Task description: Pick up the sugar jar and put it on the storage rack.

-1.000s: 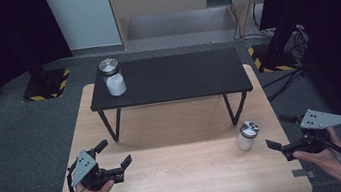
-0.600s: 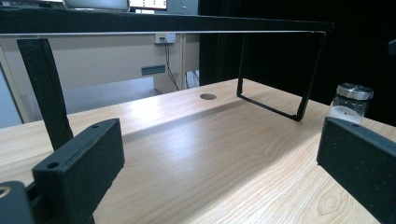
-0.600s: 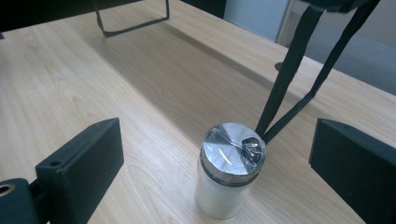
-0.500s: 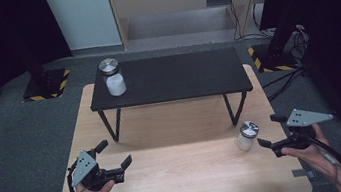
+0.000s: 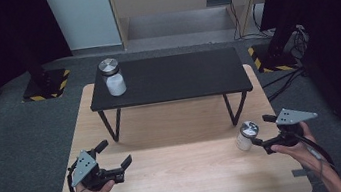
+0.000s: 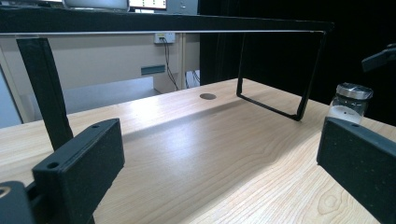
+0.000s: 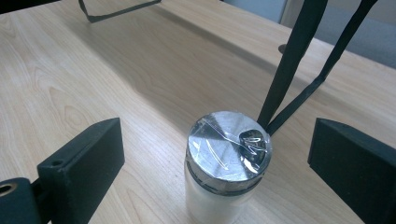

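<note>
On the wooden desk point(image 5: 179, 175), near its right edge, a jar point(image 5: 247, 135) stands ungrasped between the right gripper's point(image 5: 260, 134) wide jaws, while the left gripper point(image 5: 117, 159), also wide, holds nothing.

A jar point(image 5: 247, 136) stands on the table point(image 5: 180, 180) just ahead of the right gripper point(image 5: 263, 133), between its jaws, with the bench point(image 5: 171, 78) beyond bearing another jar point(image 5: 113, 77).

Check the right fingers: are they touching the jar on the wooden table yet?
Apart. In the right gripper view the jar stands between the open right gripper's fingers, with bare wooden table visible on both sides of it.
</note>
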